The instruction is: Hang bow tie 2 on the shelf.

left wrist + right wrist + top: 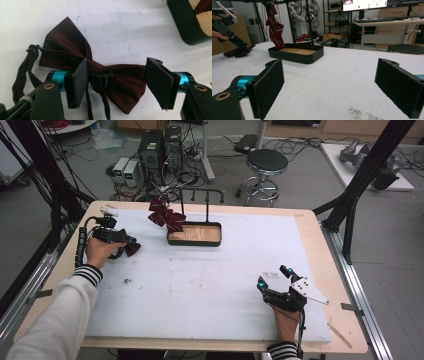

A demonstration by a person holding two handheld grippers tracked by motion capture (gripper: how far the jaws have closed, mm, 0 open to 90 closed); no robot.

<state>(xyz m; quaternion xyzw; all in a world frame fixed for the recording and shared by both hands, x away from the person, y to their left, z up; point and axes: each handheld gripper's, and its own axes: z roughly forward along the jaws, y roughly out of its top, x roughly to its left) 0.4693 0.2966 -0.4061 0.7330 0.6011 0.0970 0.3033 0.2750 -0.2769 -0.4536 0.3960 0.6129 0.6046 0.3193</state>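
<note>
Bow tie (100, 75) lies flat on the white mat (140, 30), left of the tray (185, 25). Left gripper (120, 80) straddles it: knot and right wing between the jaws, pads not pressing, released. Right gripper (329, 87), well right of the tray, gapes wide, holding nothing.

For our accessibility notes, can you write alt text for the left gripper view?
A dark red bow tie lies on a white table between the left gripper's open fingers, around its knot without pressing it. A black tray's corner shows at the upper right.
</note>
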